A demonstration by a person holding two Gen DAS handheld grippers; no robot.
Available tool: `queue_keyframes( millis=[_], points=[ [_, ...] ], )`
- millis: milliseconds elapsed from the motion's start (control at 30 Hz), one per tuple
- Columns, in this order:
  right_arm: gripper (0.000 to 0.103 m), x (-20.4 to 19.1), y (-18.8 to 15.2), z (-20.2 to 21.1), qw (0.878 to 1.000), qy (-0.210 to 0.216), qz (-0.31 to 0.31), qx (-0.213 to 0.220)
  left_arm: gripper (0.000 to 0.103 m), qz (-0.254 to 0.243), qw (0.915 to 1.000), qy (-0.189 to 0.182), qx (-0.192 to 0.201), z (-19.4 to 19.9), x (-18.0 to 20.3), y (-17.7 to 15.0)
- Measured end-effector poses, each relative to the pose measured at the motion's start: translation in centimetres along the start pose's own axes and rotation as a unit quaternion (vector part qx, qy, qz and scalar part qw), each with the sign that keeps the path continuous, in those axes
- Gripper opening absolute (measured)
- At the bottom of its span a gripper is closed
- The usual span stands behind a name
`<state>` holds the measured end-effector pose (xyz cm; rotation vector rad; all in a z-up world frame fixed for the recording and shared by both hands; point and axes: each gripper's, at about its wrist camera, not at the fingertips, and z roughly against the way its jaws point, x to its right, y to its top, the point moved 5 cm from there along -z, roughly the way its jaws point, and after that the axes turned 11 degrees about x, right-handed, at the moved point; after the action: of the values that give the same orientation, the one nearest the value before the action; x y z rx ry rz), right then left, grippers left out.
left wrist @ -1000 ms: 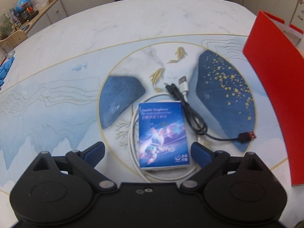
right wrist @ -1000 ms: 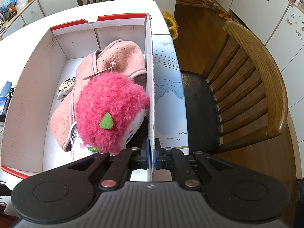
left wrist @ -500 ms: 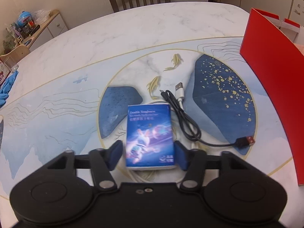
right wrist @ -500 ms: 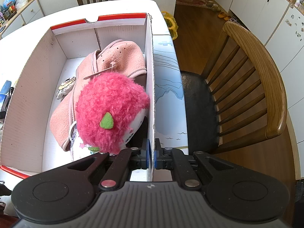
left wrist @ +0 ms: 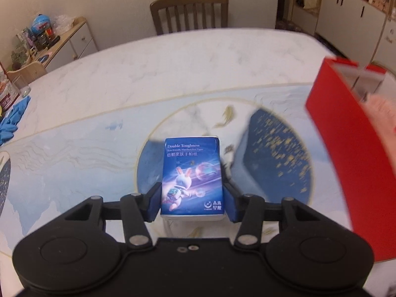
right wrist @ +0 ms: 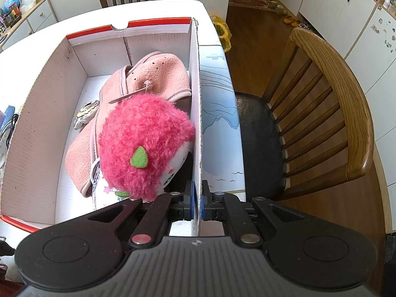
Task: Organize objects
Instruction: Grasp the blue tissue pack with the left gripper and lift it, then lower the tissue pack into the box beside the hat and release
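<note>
My left gripper [left wrist: 192, 204] is shut on a blue tissue pack [left wrist: 191, 173] with a rabbit picture and holds it above the patterned table [left wrist: 99, 113]. The red box [left wrist: 346, 128] stands to its right. In the right wrist view the box [right wrist: 42, 113] is open, white inside, and holds a pink fleece hat [right wrist: 148, 79] and a pink plush doll [right wrist: 146, 143]. My right gripper [right wrist: 197, 203] is shut on the box's right wall [right wrist: 195, 99].
A wooden chair [right wrist: 321, 113] stands right of the table. Another chair [left wrist: 189, 12] stands at the far side. Blue gloves [left wrist: 12, 121] and a glass [left wrist: 23, 86] lie at the far left. Cable ends [right wrist: 10, 126] show left of the box.
My left gripper closed on the tissue pack and lifted it off the table; the cables below dropped out of view. The right gripper and box have not moved.
</note>
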<state>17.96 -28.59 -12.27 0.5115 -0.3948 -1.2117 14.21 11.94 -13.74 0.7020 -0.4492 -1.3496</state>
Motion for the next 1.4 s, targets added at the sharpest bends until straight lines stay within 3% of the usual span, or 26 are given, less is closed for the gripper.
queue_keyframes(
  millis=[500,1100,1400],
  points=[
    [0.004,-0.1,0.0,0.1,1.0,0.0,0.0,0.004,0.049,-0.023,0.9941,-0.079,0.071,4.3,7.2,5.9],
    [0.004,-0.2,-0.1,0.4,1.0,0.01,-0.006,0.011,0.049,-0.088,0.9807,-0.15,0.089,4.3,16.9,9.2],
    [0.004,0.0,-0.2,0.5,1.0,0.014,-0.008,0.014,0.049,-0.137,0.9758,-0.155,0.072,1.8,21.4,9.0]
  ],
)
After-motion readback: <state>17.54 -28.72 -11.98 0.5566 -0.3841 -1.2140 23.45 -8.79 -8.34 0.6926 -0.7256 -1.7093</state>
